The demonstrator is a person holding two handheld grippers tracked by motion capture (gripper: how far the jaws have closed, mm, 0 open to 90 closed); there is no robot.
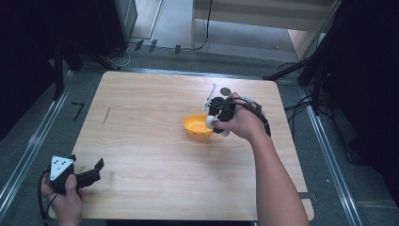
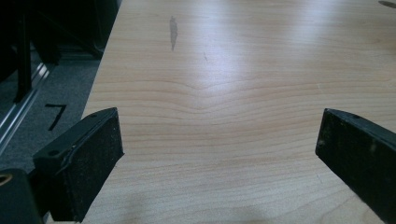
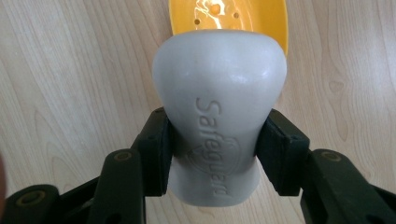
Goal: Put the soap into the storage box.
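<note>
At the near left corner of the table (image 1: 155,165) the left gripper (image 1: 94,172) rests with its jaws spread wide and nothing between them. It is well apart from the work and does not disturb it.

Farther, right of the table's middle, the right gripper (image 3: 212,140) pinches a white soap (image 3: 219,102) at its narrow waist, with one pad on each side. In the high view the soap (image 1: 210,122) is at the right rim of the yellow dish (image 1: 196,125), and in the right gripper view its front end is over the dish (image 3: 271,16).

The step in hand seems to be putting the soap into the dish. To do it well, I think the soap should come over the middle of the dish and go low before the jaws let go, because the dish is light and may slide or tip if its rim is pushed.

Room is good: bare wood lies to the left and near side of the dish. Just beyond the hand there is a small dark disc (image 1: 226,91), and the table's right edge is not far.
</note>
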